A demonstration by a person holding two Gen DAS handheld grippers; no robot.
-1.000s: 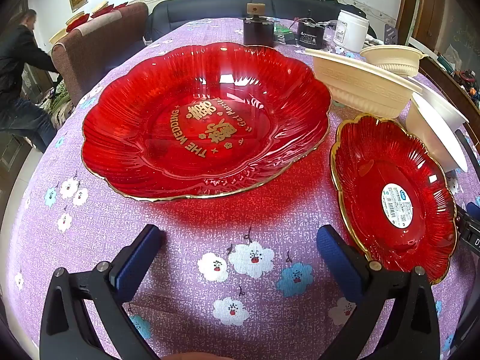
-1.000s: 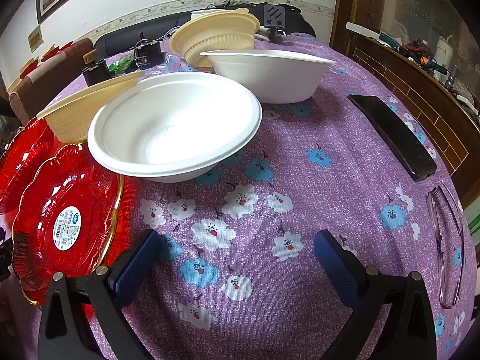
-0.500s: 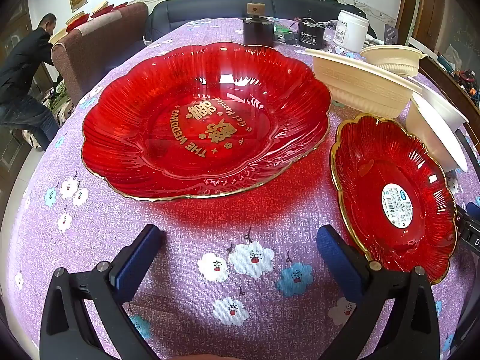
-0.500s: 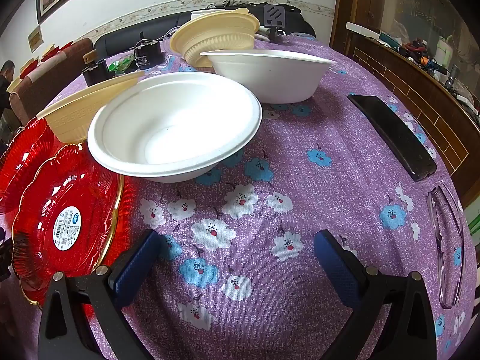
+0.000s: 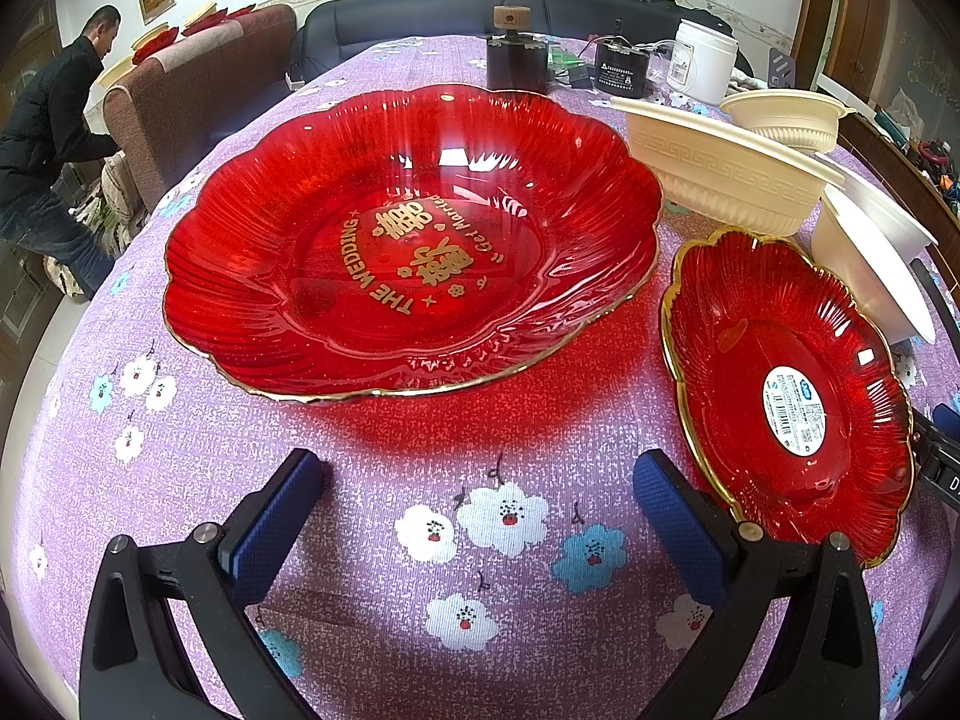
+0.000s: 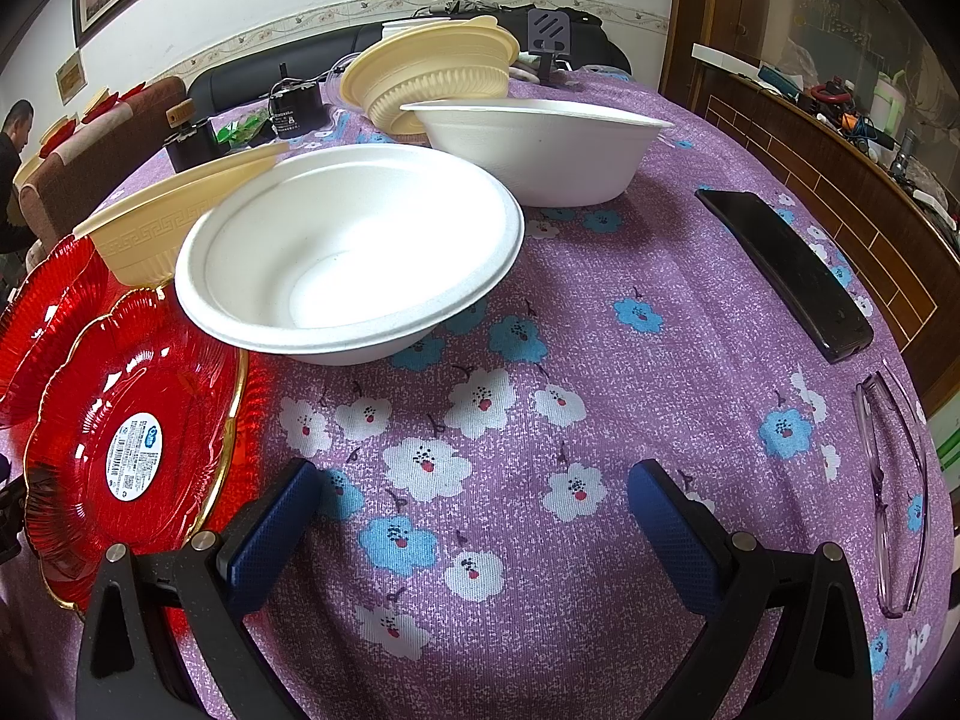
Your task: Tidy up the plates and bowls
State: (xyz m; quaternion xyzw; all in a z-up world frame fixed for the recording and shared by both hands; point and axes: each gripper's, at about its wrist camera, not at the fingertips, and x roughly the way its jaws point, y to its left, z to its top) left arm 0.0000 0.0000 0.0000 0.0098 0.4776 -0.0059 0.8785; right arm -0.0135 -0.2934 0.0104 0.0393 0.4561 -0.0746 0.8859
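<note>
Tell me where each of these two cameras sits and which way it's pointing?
Left wrist view: sits on the left gripper, looking forward over its open blue fingers at the large red plate.
Right wrist view: sits on the right gripper, fingers open, facing the near white bowl on the purple tablecloth.
Shared: the small red plate and the patterned cream bowl.

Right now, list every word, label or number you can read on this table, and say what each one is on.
"THE WEDDING": gold lettering inside the large red plate.
"Get Married": gold script on the same plate, beside gold Chinese characters.
White barcode sticker on the small red plate: print too small to read.
Label on the black box at the far end: too blurred to read.
Label on the white jar: unreadable.
</note>
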